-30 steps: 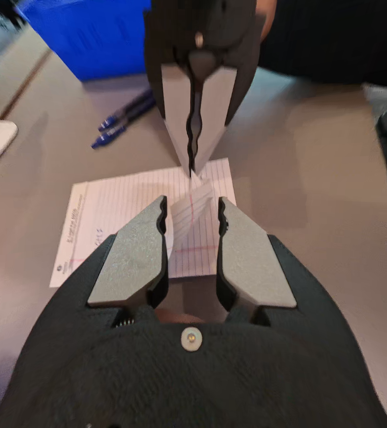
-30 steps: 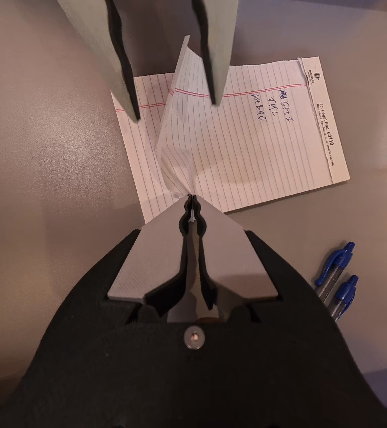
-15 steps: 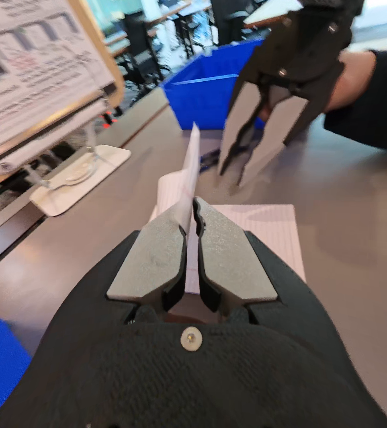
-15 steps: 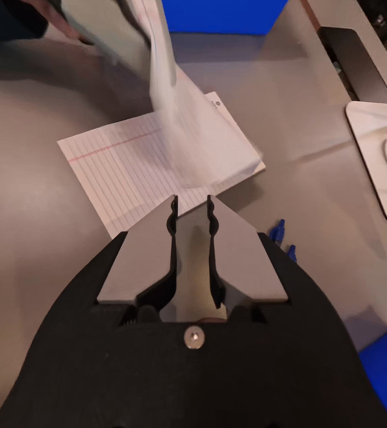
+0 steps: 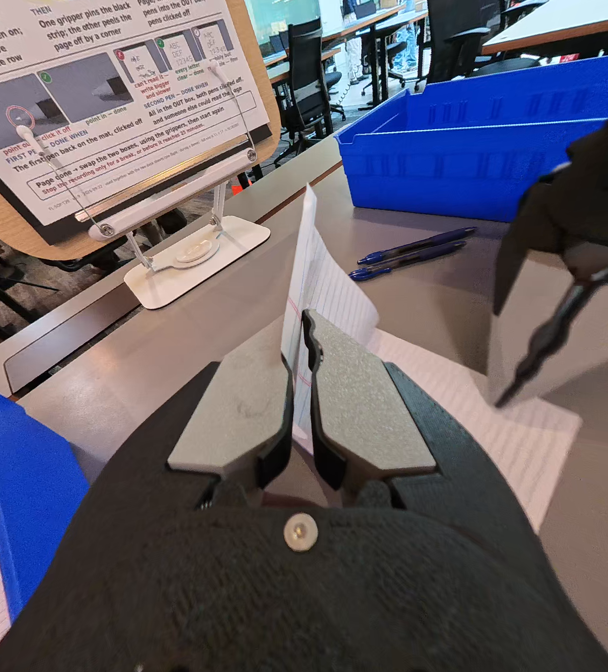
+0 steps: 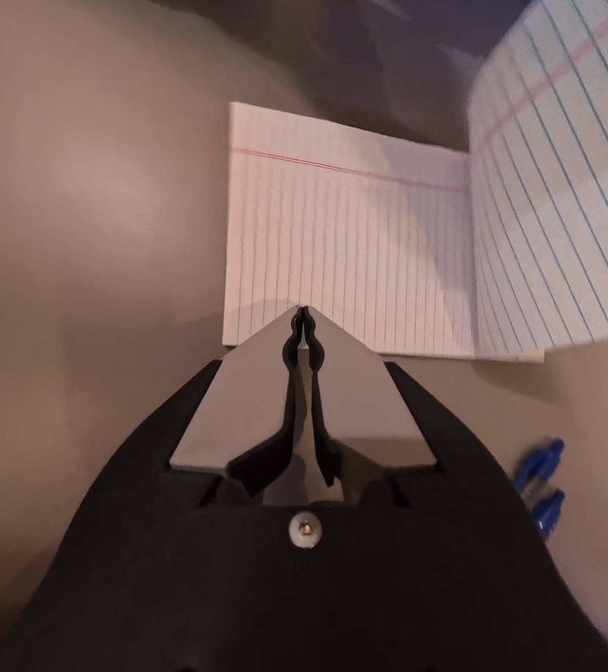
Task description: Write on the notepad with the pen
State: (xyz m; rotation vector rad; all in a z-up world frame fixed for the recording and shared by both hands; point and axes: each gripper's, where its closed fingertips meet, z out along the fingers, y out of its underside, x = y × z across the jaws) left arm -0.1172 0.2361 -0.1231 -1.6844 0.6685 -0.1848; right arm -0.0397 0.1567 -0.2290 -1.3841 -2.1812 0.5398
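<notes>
My left gripper (image 5: 293,320) is shut on a loose lined sheet (image 5: 317,276) and holds it upright above the table. The white lined notepad (image 5: 477,418) lies flat on the grey table to its right. My right gripper (image 6: 302,309) is shut and empty, with its tips at the notepad's (image 6: 331,236) near edge. It also shows in the left wrist view (image 5: 506,396), tips down over the pad. The held sheet (image 6: 568,182) curls up at the right of the right wrist view. Two blue pens (image 5: 415,251) lie side by side beyond the pad, and also show in the right wrist view (image 6: 542,483).
A blue bin (image 5: 477,145) stands at the table's far right. Another blue bin (image 5: 22,472) with a lined sheet in it is at the near left. An instruction board on a white stand (image 5: 193,254) is at the far left edge. One gripper's finger ends stand about 15 centimeters off the other's.
My right gripper let go of the sheet, then shut again and came down to the pad's near edge. My left gripper closed on the sheet and lifted it off to the left.
</notes>
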